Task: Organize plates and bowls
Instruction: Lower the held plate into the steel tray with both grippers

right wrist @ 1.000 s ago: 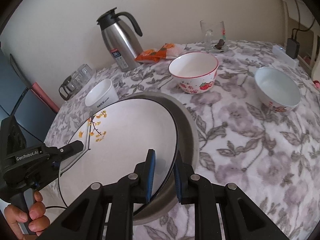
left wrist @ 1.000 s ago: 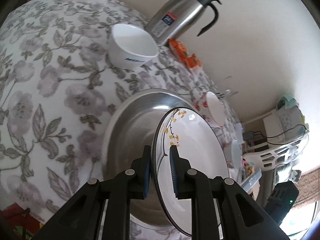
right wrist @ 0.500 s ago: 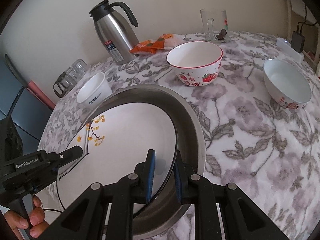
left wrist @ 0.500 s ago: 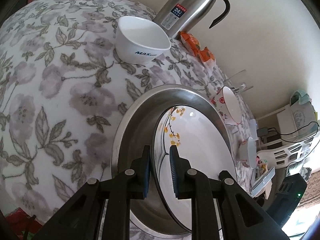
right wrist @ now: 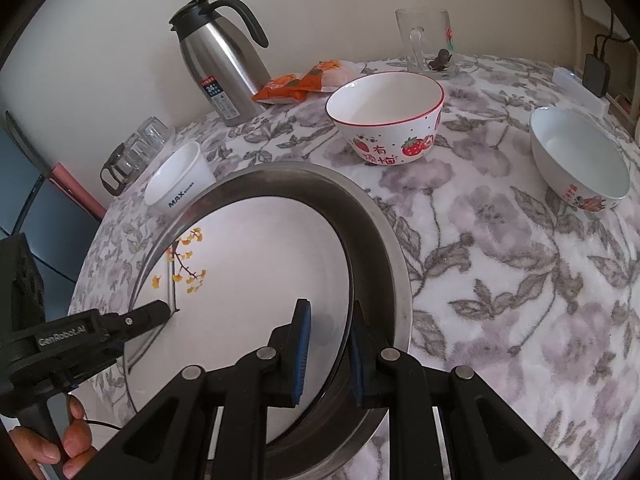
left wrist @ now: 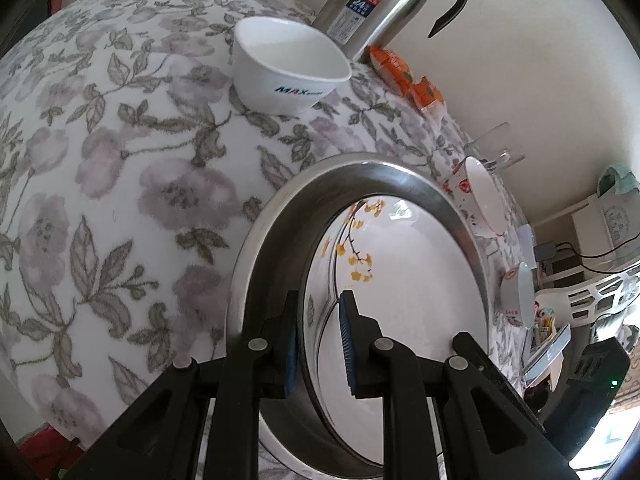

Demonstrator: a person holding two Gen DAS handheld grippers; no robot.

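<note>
A white plate with a yellow flower sprig point(right wrist: 256, 264) lies inside a round steel pan point(right wrist: 384, 232) on the flowered tablecloth; it also shows in the left wrist view point(left wrist: 404, 280). My left gripper point(left wrist: 318, 328) is open, its jaws standing apart astride the plate's near rim. My right gripper point(right wrist: 330, 344) is open too, its jaws astride the plate's opposite rim, one pad by the pan wall. A white MAX bowl point(right wrist: 180, 184), a strawberry bowl point(right wrist: 388, 120) and a white bowl point(right wrist: 580, 160) stand on the table.
A steel thermos jug point(right wrist: 220, 68), an orange snack packet point(right wrist: 304, 84), a glass mug point(right wrist: 424, 40) and a rack of glasses point(right wrist: 132, 152) stand along the table's back. The steel pan's rim point(left wrist: 380, 172) rises around the plate. A power adapter point(right wrist: 596, 72) sits far right.
The plate has been lowered from above the pan down into it. Both grippers' jaws have opened off the plate's rim.
</note>
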